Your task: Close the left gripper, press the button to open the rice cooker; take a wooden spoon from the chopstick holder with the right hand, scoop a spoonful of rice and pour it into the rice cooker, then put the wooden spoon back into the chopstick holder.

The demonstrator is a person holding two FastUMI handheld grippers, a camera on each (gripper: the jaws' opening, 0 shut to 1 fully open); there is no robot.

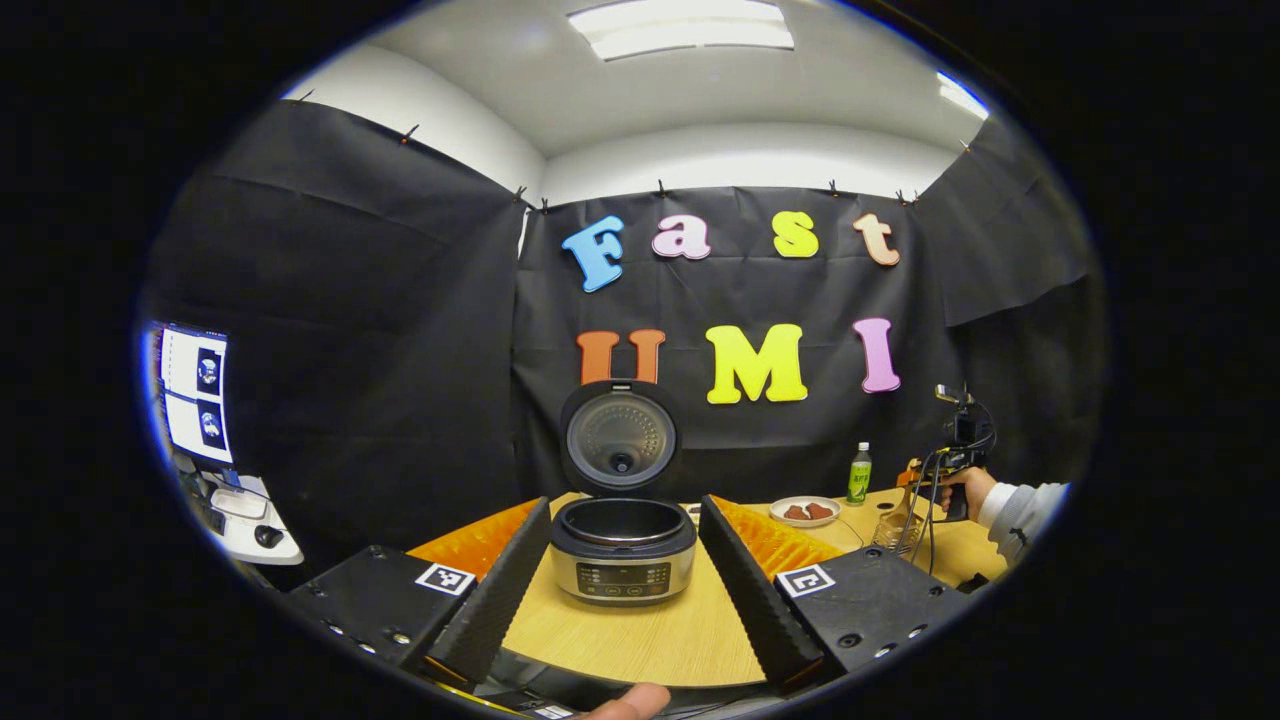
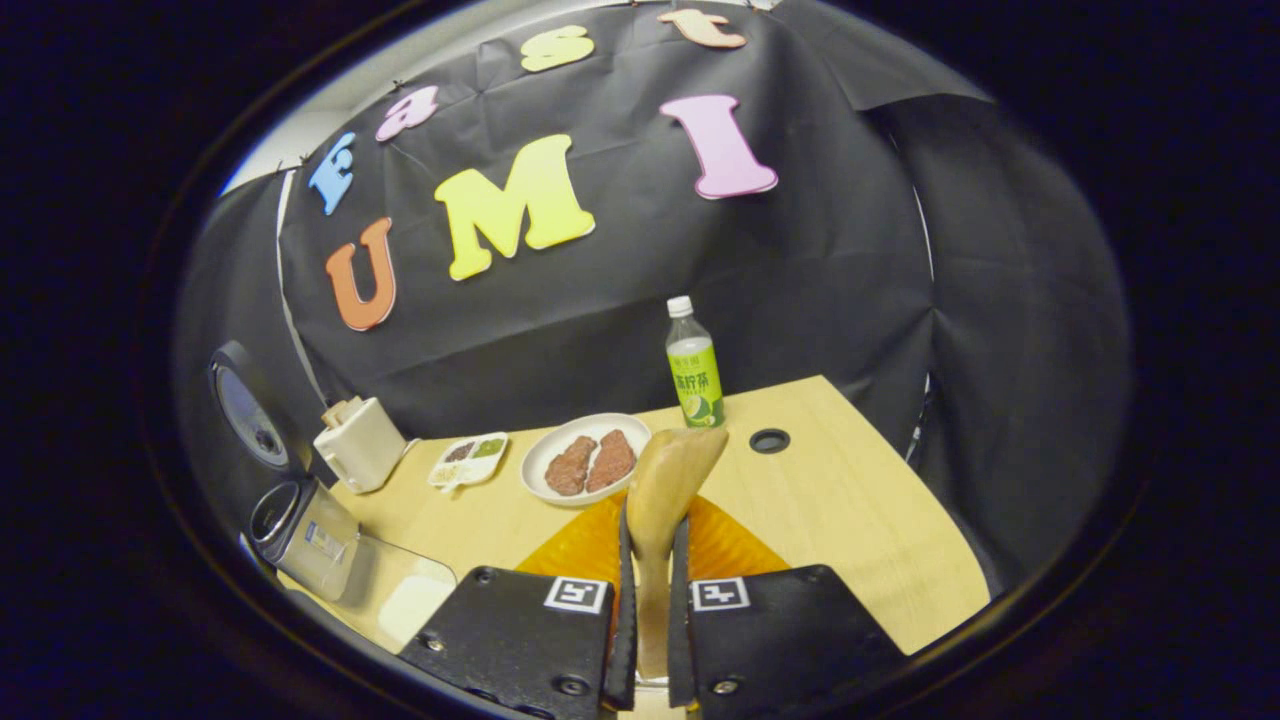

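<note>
Wooden spoon (image 2: 665, 490) clamped in right tongs (image 2: 650, 600), rice cooker (image 1: 622, 548) open

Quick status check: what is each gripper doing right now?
Left gripper: open, empty, facing the open rice cooker.
Right gripper: shut on the wooden spoon.

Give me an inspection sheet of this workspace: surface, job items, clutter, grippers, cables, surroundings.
Surface: light wooden table with a round grommet hole.
Job's things: rice cooker lid up, inner pot visible; wooden spoon clamped by its handle, bowl pointing away; clear container beside the cooker, contents unclear.
Clutter: plate of brown food, green bottle, small divided tray, white appliance.
Grippers: left gripper open, framing the cooker; right gripper shut on the spoon.
Cables: black leads hang from the right gripper.
Surroundings: black cloth wall; monitor and mouse on a side desk.
</note>
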